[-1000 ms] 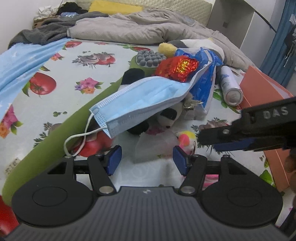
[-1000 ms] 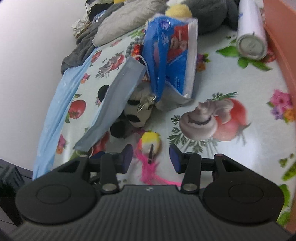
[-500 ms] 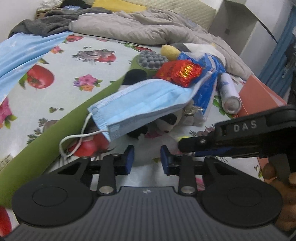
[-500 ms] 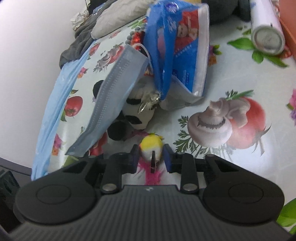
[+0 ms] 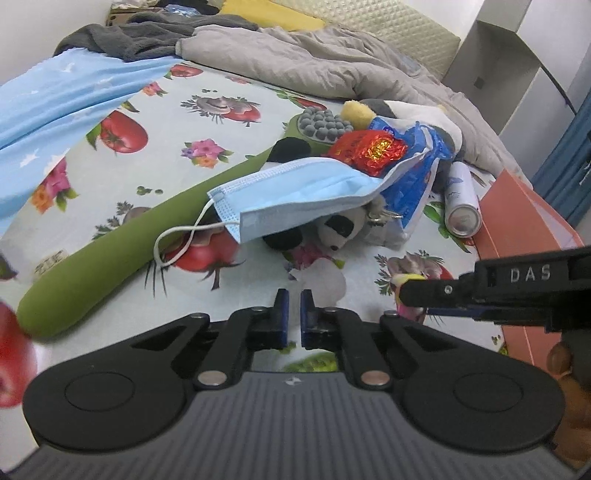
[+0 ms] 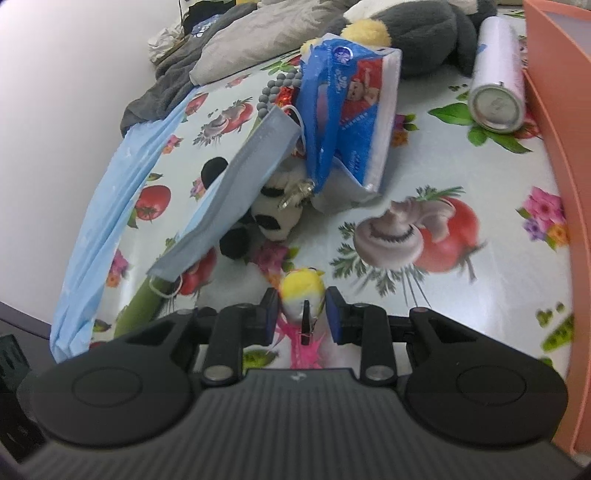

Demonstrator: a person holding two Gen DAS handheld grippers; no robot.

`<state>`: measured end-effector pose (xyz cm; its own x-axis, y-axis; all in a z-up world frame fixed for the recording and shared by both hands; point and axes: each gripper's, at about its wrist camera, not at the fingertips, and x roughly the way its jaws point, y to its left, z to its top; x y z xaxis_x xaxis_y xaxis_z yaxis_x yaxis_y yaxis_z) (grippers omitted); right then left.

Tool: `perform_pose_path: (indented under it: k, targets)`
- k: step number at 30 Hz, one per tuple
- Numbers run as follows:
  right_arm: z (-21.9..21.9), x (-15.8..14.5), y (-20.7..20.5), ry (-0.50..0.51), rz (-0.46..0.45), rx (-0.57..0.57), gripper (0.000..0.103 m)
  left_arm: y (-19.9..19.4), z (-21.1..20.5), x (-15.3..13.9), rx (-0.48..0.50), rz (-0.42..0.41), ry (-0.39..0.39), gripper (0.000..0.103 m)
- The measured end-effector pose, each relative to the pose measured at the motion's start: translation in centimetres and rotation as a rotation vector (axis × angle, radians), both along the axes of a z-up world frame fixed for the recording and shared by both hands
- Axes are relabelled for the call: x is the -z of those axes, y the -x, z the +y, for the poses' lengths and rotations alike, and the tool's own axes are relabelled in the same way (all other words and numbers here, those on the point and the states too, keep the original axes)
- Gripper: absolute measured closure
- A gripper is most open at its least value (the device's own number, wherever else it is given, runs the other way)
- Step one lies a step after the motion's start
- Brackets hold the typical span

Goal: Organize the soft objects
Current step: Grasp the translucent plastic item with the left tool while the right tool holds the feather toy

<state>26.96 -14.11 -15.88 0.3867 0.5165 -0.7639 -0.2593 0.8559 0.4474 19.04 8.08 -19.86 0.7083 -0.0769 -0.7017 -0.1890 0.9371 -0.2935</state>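
My right gripper (image 6: pixel 298 307) is shut on a small yellow and white plush toy (image 6: pixel 302 288) with pink feathers, held just above the bed. It also shows at the right of the left wrist view (image 5: pixel 408 284). My left gripper (image 5: pixel 292 306) is shut and empty over the sheet. Ahead lie a small panda plush (image 5: pixel 338 230) (image 6: pixel 275 218), a blue face mask (image 5: pixel 295 195) (image 6: pixel 236 192) draped over it, a blue tissue pack (image 6: pixel 351 110) (image 5: pixel 417 177), a red foil packet (image 5: pixel 369 147) and a long green cushion (image 5: pixel 122 243).
An orange box (image 6: pixel 557 147) (image 5: pixel 524 229) stands at the right. A spray can (image 6: pixel 496 96) (image 5: pixel 461 199) lies beside it. A grey and white plush (image 6: pixel 413 29), a grey quilt (image 5: pixel 314 62) and a blue cloth (image 5: pixel 55 96) lie around the floral sheet (image 5: pixel 166 122).
My left gripper has closed from open to shut, empty. My right gripper has closed on the yellow plush toy and lifted it slightly.
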Motion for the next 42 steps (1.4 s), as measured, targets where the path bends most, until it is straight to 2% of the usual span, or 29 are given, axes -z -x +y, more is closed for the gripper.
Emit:
perform_pose_path:
  k: [8, 22, 26, 30, 31, 34, 42]
  targets:
    - [-0.8, -0.8, 3.2, 0.054, -0.032, -0.007, 0.072, 2.9, -0.8, -0.8, -0.036, 0.03, -0.001, 0.097]
    - [-1.6, -0.2, 7.9, 0.154, -0.031, -0.04, 0.072, 7.7, -1.7, -1.7, -0.005, 0.105, 0.121, 0.097]
    - [-1.7, 0.2, 8.6, 0.174, -0.029, -0.035, 0.072, 7.9, -1.5, -1.8, 0.026, 0.12, 0.1, 0.096]
    - [-1.7, 0.2, 9.0, 0.194, -0.044, -0.032, 0.072, 7.9, -1.2, -1.8, 0.039, 0.12, 0.055, 0.064]
    - [-1.7, 0.2, 9.0, 0.199, -0.046, -0.033, 0.072, 7.9, -1.2, -1.9, 0.046, 0.111, 0.032, 0.062]
    - [-1.7, 0.3, 8.9, 0.216, -0.057, -0.036, 0.072, 7.3, -1.5, -2.2, 0.096, 0.088, -0.04, 0.062]
    - [-1.8, 0.7, 8.5, 0.238, -0.064, -0.035, 0.072, 5.2, -3.4, -1.1, 0.206, 0.084, -0.103, 0.062]
